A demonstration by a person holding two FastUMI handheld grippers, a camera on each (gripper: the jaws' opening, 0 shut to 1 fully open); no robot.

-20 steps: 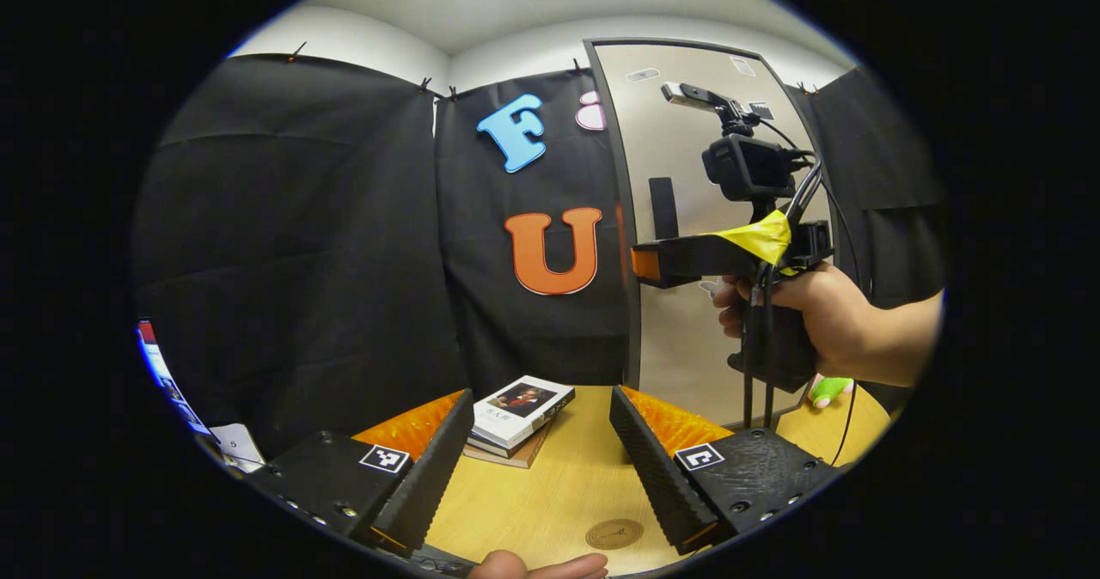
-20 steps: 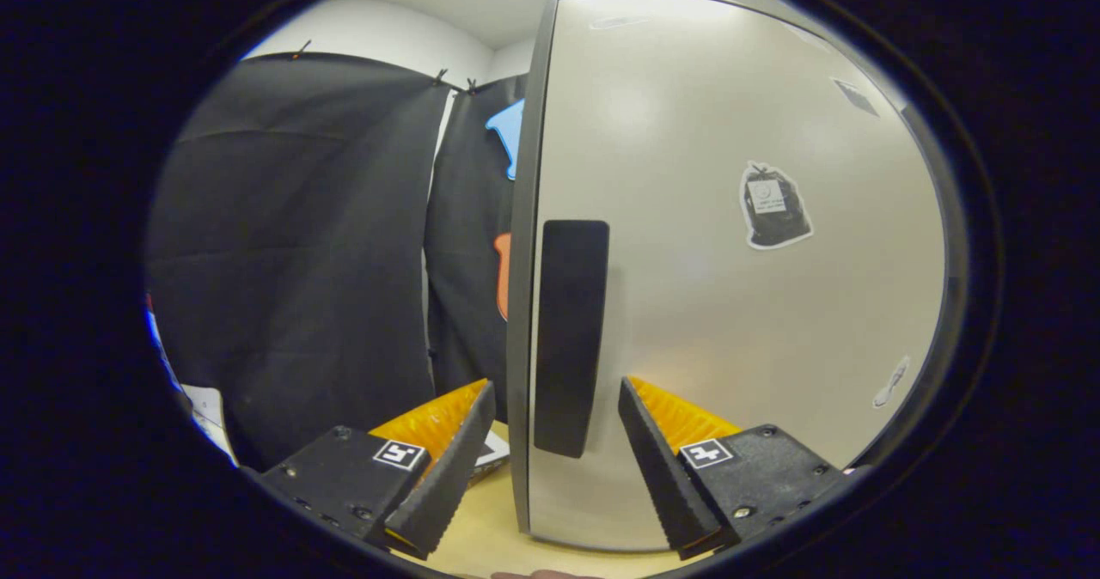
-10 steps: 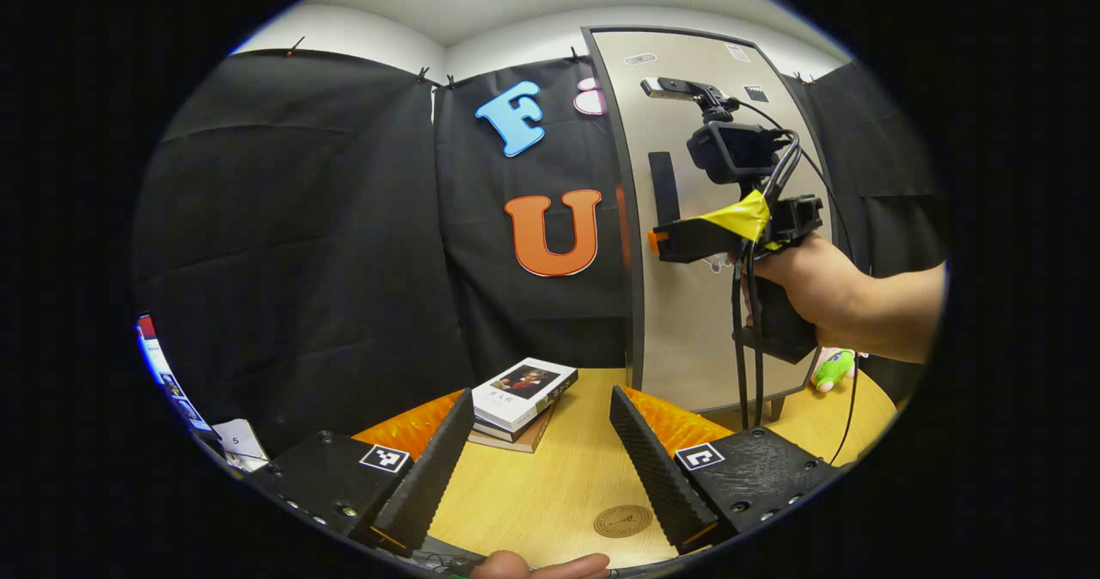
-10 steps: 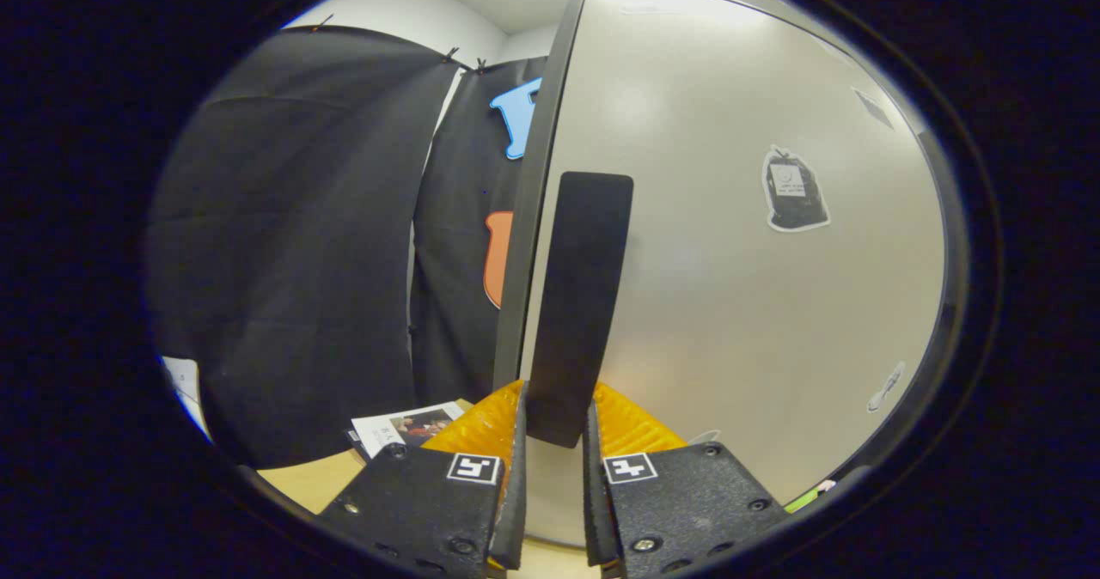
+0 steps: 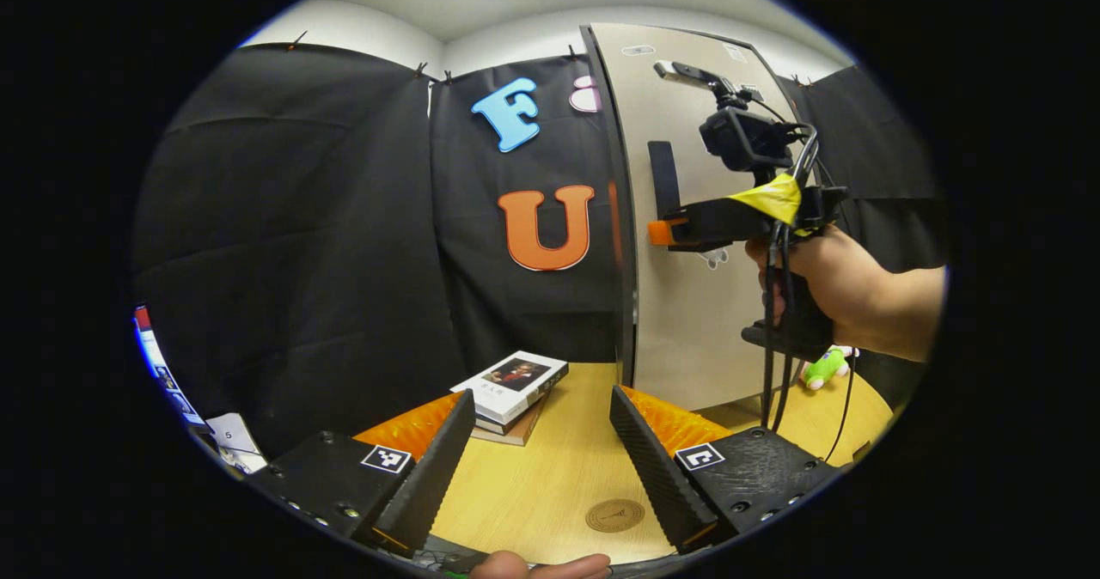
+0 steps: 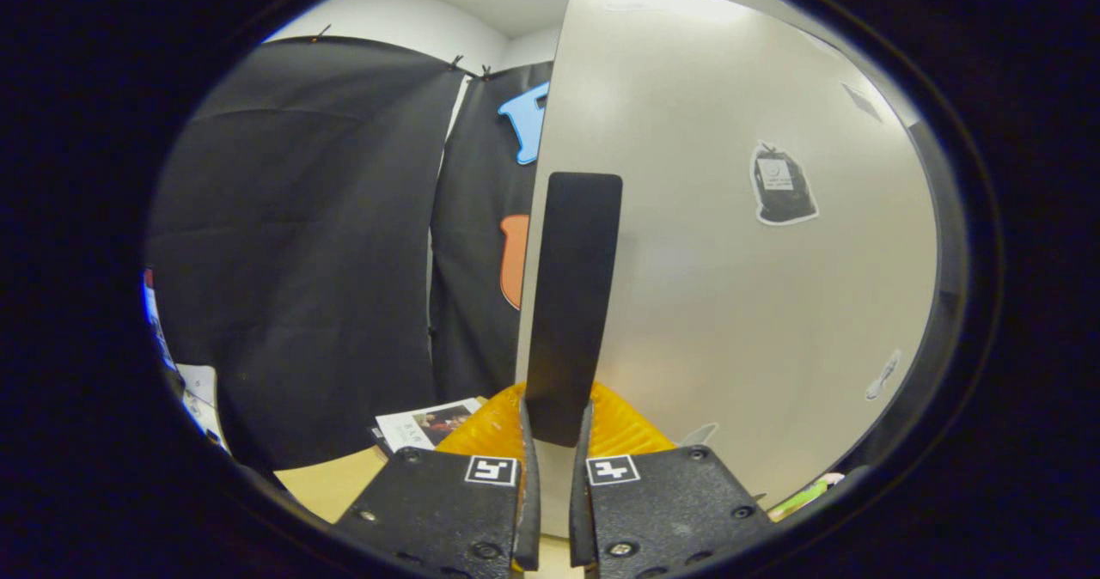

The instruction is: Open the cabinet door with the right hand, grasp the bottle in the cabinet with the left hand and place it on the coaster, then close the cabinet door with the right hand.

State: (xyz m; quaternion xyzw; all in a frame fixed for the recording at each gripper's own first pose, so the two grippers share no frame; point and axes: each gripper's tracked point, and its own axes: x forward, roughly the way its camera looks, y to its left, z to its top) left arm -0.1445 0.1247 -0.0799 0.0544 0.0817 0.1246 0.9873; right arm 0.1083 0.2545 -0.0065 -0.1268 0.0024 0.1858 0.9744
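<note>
The tall grey cabinet door (image 6: pixel 739 287) stands close ahead in the right gripper view. My right gripper (image 6: pixel 550 467) is shut on the lower end of its black upright handle (image 6: pixel 571 304). From the left gripper view, a hand (image 5: pixel 829 278) holds that right gripper (image 5: pixel 675 231) against the cabinet door (image 5: pixel 696 321) at the handle (image 5: pixel 662 175). My left gripper (image 5: pixel 541 399) hangs open over the wooden table (image 5: pixel 550 476), nothing between its fingers. A round brown coaster (image 5: pixel 615 515) lies on the table near its right finger. The bottle is hidden behind the door.
A small stack of books (image 5: pixel 514 383) lies on the table left of the cabinet. A green plush toy (image 5: pixel 823 366) sits at the cabinet's right foot. Papers (image 5: pixel 228 435) lie at the far left. Cables (image 5: pixel 773 364) hang from the right gripper.
The right gripper has gone from open around the handle to shut on it. The held gripper and hand have shifted slightly right, and the door's dark left edge has gone from the right gripper view.
</note>
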